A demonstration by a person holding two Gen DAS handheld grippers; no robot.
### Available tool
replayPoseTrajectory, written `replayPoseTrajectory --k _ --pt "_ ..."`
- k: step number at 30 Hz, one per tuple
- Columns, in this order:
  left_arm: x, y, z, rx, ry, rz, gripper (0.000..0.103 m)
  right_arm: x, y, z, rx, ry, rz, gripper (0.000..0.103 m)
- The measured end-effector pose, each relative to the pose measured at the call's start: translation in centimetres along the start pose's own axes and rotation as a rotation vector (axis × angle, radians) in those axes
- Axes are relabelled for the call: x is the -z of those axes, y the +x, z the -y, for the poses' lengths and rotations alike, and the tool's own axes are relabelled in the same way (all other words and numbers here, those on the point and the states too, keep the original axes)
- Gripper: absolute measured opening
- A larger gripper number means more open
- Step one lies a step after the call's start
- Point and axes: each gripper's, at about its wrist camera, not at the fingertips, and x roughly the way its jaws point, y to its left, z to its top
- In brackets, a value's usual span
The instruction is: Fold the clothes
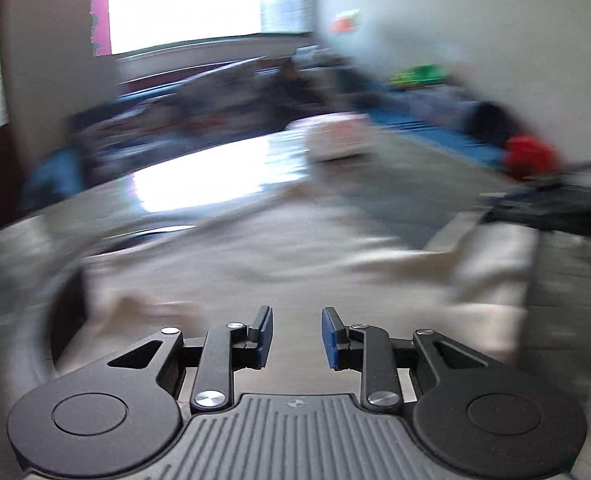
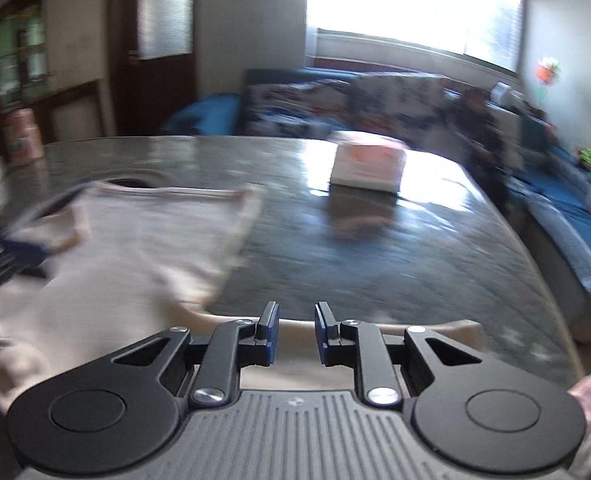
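Both views are blurring. Left gripper (image 1: 297, 336) and right gripper (image 2: 296, 334) are standing slightly apart w/ nothing between pads. Pale garment (image 2: 135, 240) is lying on the table (image 2: 415, 240), approx. part-folded; further folds and squaring are probably remaining.

- Left gripper (image 1: 297, 336): the jaws are standing apart with a clear gap between the blue pads (image 1: 266, 334) — nothing is sitting between them.
- Right gripper (image 2: 296, 334): the jaws are standing parted, the gap being narrower than on the left; the pads (image 2: 272, 332) are pressing on nothing.
- Both grippers are pointing forward and tilting downward.
- Both views are smearing — motion blur.
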Motion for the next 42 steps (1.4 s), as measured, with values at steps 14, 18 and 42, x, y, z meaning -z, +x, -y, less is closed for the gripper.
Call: replayPoseTrajectory --k 14,18,42 --pt "0.4 5.5 -4.8 -0.154 -0.081 -0.071 0.029 -0.2 1.1 -11.2 -0.281 -0.233 -0.056 0.025" --pt "0.5 4.5 -5.7 -0.127 -0.104 -0.033 0.006 0.1 1.4 -12.9 -0.306 -0.264 -0.066 0.031" --pt "13.2 -14.1 -20.8 -0.416 -0.599 0.198 0.005 -0.4 1.6 -23.9 -0.487 -0.531 -0.069 0.032"
